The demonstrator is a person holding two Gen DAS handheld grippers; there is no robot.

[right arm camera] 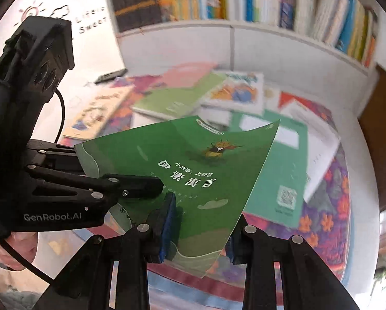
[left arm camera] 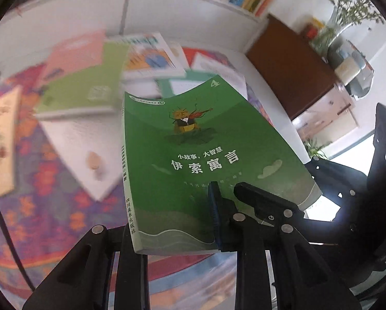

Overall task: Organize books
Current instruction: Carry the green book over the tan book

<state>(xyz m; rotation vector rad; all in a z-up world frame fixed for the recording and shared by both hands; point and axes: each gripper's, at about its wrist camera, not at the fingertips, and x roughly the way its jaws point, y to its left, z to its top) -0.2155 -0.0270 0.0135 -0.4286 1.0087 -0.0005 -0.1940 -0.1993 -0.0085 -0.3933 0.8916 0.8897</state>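
the left gripper comes in from the left edge of the right wrist view and is clamped on the near-left part of a green paperback, a hand showing beneath it. the book hangs tilted in the air, cover up, above a flowered cloth strewn with other books. further right, the right gripper is closed on the book's near edge, one blue pad pressed on the cover. in the left wrist view the book fills the centre, and a row of shelved books stands behind.
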